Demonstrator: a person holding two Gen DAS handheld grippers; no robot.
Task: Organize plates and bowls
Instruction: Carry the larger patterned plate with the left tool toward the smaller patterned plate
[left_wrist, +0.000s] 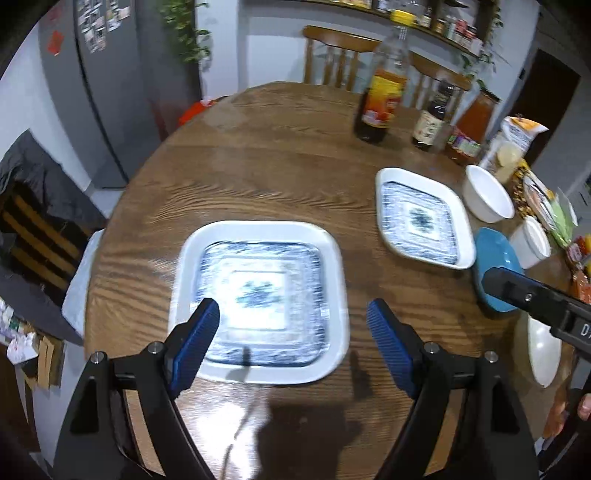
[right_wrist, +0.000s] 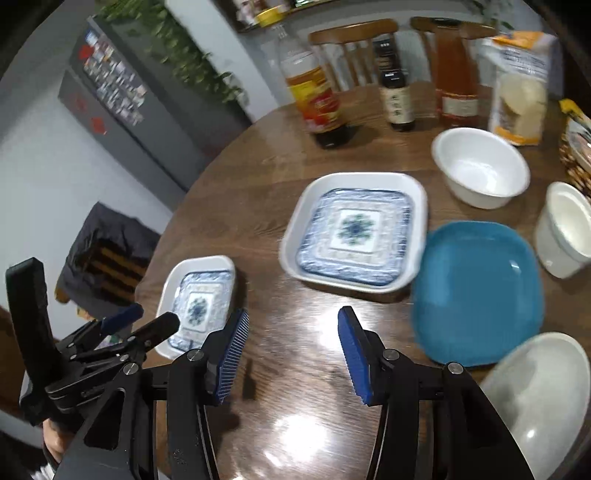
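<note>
Two square white plates with blue patterns lie on the round wooden table. The near one (left_wrist: 258, 295) sits right under my open, empty left gripper (left_wrist: 293, 332); it shows small in the right wrist view (right_wrist: 199, 295). The second patterned plate (left_wrist: 421, 218) (right_wrist: 354, 232) lies to the right. A blue square plate (right_wrist: 476, 291) (left_wrist: 495, 254) lies beside it. A white bowl (right_wrist: 480, 166) (left_wrist: 487, 197), a white cup (right_wrist: 563, 229) (left_wrist: 533, 240) and a white plate or bowl (right_wrist: 539, 398) (left_wrist: 543, 350) stand around it. My right gripper (right_wrist: 291, 350) is open and empty above bare table.
Sauce bottles (right_wrist: 317, 99) (left_wrist: 384, 92), a jar (right_wrist: 456, 77) and snack bags (right_wrist: 521, 85) stand at the table's far side. Wooden chairs (left_wrist: 340, 59) stand behind. A grey fridge (left_wrist: 103, 85) is at the left. The left gripper's body (right_wrist: 110, 343) shows at the lower left.
</note>
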